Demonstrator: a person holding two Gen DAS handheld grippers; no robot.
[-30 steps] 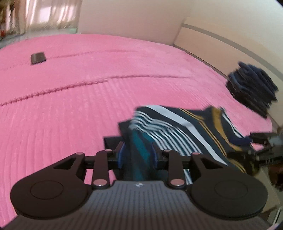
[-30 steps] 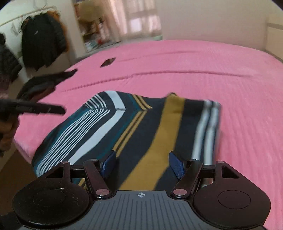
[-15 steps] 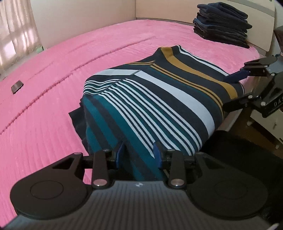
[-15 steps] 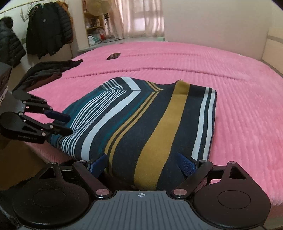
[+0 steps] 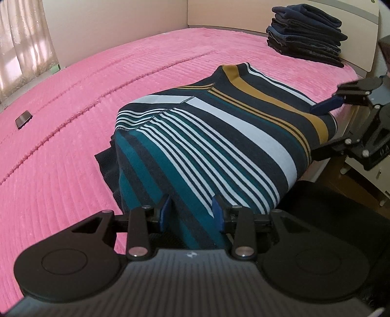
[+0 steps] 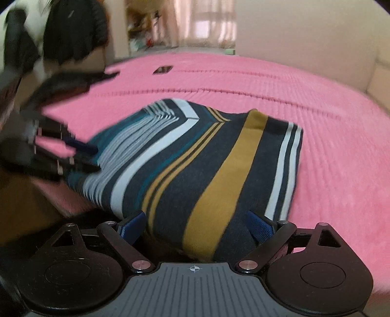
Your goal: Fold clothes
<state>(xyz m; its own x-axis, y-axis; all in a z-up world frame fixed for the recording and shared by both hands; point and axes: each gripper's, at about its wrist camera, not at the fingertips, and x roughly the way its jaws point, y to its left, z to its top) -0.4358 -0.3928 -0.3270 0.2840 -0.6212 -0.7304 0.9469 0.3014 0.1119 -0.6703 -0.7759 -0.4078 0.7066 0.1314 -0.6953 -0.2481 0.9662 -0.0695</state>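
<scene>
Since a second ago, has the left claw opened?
Yes. The left claw, earlier pinched on the striped garment, now stands apart, fabric loose between its pads, garment flat on the pink bedspread.

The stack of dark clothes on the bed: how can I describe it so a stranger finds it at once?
Look at the big pink bed and follow it to the far corner, against the pale headboard. There sits the stack of dark clothes, neatly folded in layers. Unlike the striped sweater lying near the grippers, it is plain navy and black, without stripes.

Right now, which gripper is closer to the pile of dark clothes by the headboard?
Right. The right gripper sits at the striped shirt's end toward the dark pile; the left gripper is at the opposite end.
</scene>
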